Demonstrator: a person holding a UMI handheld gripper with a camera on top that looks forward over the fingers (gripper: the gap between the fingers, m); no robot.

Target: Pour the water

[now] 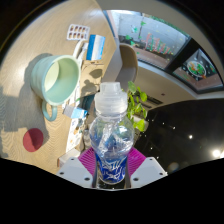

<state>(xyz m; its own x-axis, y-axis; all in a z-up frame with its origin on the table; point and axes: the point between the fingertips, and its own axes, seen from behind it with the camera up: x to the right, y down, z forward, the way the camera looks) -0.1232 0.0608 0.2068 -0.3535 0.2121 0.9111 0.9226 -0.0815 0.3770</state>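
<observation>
Now my gripper (112, 168) squeezes the water bottle (111, 140) upright, and the green cup (57, 80) sits at ten o'clock.

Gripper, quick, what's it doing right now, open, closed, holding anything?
Gripper: closed on the capped plastic water bottle, a pink pad pressing at each side.

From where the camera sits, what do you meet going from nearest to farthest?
Hand-held gripper with its fingers closed on the clear water bottle → bottle's white cap → pale green mug → small blue-and-white box.
</observation>
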